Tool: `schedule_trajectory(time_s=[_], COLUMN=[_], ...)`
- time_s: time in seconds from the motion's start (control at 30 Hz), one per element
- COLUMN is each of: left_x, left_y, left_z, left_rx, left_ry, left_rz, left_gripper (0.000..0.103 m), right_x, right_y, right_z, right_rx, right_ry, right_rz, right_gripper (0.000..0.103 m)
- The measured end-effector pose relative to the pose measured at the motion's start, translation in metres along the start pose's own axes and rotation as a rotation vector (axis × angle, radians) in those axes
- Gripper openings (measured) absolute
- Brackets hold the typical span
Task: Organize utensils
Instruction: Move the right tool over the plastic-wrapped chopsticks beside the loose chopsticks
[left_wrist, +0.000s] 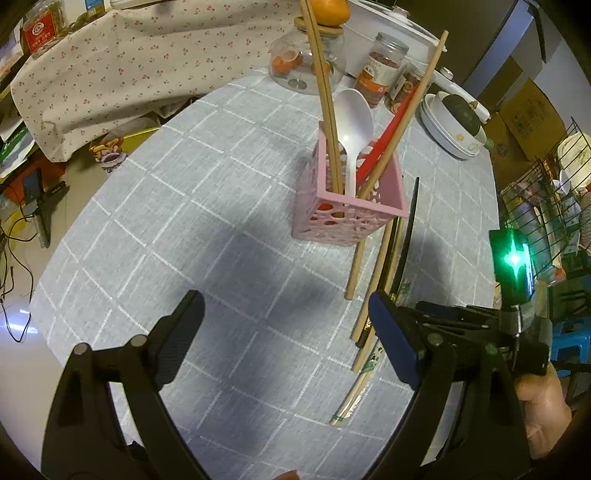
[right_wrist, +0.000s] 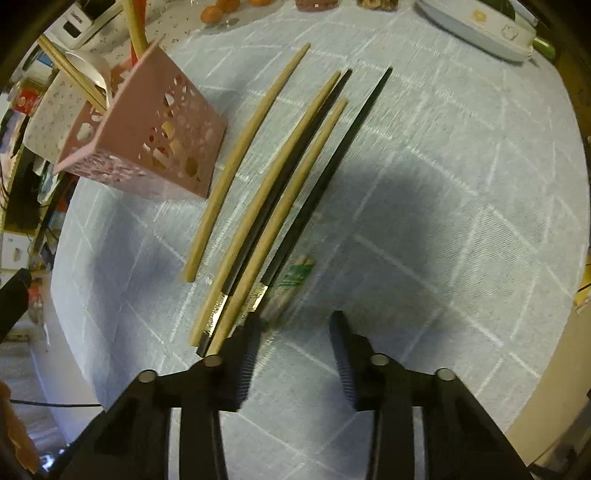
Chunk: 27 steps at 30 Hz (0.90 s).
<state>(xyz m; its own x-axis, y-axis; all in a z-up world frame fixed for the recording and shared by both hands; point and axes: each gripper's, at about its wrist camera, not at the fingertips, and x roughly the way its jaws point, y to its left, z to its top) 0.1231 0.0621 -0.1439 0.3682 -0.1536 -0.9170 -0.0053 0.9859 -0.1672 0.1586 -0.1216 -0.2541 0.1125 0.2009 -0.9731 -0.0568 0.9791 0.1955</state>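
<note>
A pink perforated utensil holder (left_wrist: 347, 206) stands on the grey checked tablecloth (left_wrist: 184, 229). It holds a white spoon (left_wrist: 352, 122), wooden chopsticks (left_wrist: 325, 85) and a red chopstick (left_wrist: 380, 146). Several loose wooden chopsticks (right_wrist: 243, 147) and black chopsticks (right_wrist: 332, 170) lie on the cloth beside the holder (right_wrist: 147, 129), with a green-wrapped pair (right_wrist: 291, 284). My left gripper (left_wrist: 288, 310) is open and empty, hovering in front of the holder. My right gripper (right_wrist: 295, 321) is open and empty, just above the near ends of the loose chopsticks; it also shows in the left wrist view (left_wrist: 461, 325).
Glass jars (left_wrist: 306, 62) and a spice jar (left_wrist: 380, 70) stand behind the holder. A white bowl stack with a dark fruit (left_wrist: 454, 125) sits at the far right. A floral cloth (left_wrist: 122, 62) covers something to the left. The table edge curves close on the left.
</note>
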Motion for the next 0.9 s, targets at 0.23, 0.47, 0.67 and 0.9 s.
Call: schedule_trajectory(time_s=[0.23,0.47,0.67,0.9], left_x=[-0.001,-0.001,0.0,0.0], left_y=[0.003,0.003,0.0,-0.004], left_z=[-0.001,-0.003,-0.004,-0.003], left_rx=[0.001,0.012,0.02,0.028], left_ry=[-0.001,0.006,0.008,0.007], left_rz=[-0.004,-0.006,-0.007,-0.017], left_gripper=[0.09,0.09,0.09,0.09], right_x=[0.004,0.009,-0.006,-0.012], right_y=[0.03,0.046,0.026,-0.008], right_z=[0.0,-0.008,-0.007,0.002], right_rx=[-0.078,-0.211,-0.246,-0.056], right_ry=[-0.019,0.016,0.034,0.052], right_rz=[-0.048,-0.069,-0.126,0.002], right_gripper=[0.027,0.019,0.017,0.02])
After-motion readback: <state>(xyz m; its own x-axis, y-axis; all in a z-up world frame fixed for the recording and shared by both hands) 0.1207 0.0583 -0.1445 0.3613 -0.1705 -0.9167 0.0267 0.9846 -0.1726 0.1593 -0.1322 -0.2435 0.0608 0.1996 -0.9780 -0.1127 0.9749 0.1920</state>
